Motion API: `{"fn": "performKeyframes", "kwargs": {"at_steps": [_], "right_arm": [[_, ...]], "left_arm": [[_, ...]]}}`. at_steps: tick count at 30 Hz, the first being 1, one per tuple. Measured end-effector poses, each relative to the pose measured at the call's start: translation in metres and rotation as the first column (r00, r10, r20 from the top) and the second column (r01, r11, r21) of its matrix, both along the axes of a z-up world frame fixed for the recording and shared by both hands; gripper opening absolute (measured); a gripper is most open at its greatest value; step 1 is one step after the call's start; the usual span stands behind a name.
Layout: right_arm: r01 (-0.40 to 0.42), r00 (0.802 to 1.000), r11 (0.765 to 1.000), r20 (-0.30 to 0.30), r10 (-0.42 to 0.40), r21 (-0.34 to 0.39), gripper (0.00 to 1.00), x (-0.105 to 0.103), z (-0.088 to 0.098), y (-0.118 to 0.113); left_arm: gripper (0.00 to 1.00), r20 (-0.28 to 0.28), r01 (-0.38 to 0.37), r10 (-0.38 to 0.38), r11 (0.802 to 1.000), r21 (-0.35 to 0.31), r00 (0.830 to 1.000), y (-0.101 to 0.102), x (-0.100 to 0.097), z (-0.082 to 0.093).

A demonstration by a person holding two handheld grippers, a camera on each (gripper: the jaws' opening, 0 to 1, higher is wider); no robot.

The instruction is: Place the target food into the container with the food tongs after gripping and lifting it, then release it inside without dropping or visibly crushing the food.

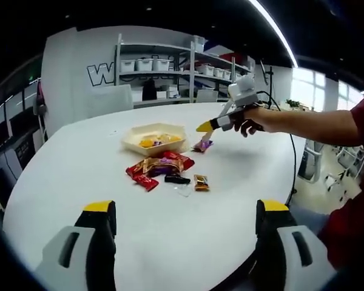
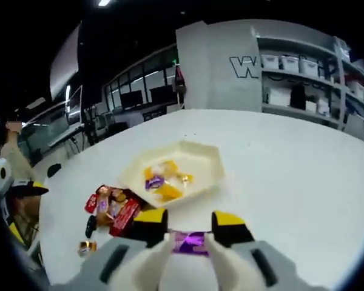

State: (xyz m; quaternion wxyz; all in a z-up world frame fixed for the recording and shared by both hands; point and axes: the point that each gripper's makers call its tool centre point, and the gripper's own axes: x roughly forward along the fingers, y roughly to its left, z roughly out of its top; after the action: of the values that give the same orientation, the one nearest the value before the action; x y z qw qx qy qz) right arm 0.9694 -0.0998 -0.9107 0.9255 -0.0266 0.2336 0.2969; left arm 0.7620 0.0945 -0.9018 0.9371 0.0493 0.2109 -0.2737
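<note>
Carrying a purple-wrapped sweet (image 2: 190, 242) in closed jaws, the right gripper (image 2: 190, 237) hangs above the table (image 2: 303, 176), just short of the cream tray (image 2: 209, 159) near the table's middle. Transport appears under way. Next comes travel over the tray, lowering, and a gentle release. Left gripper (image 1: 185, 213) idles near the table's edge, jaws wide.

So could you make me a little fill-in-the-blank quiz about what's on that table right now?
1. The right gripper is shut on a ____ wrapped candy.
2. The cream tray sits on a ____ table.
3. The left gripper has its jaws ____.

Missing words: purple; white; open
</note>
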Motion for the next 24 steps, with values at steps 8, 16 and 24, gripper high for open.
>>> {"fn": "performKeyframes", "kwargs": {"at_steps": [8,16,24], "right_arm": [[0.030,0.999,0.998,-0.033,-0.028,0.047,0.23,0.009,-0.009,-0.004],[0.062,0.993,0.994,-0.103,-0.053,0.087,0.23,-0.010,-0.013,-0.010],[0.083,0.990,0.991,-0.121,-0.070,0.103,0.23,-0.019,-0.012,-0.016]], "left_arm": [[0.93,0.002,-0.018,0.018,1.000,0.008,1.000,0.006,-0.003,0.002],[0.93,-0.001,-0.025,0.025,1.000,-0.004,1.000,0.005,-0.003,0.002],[0.93,0.005,0.004,-0.004,1.000,-0.001,1.000,-0.007,-0.004,0.003]]}}
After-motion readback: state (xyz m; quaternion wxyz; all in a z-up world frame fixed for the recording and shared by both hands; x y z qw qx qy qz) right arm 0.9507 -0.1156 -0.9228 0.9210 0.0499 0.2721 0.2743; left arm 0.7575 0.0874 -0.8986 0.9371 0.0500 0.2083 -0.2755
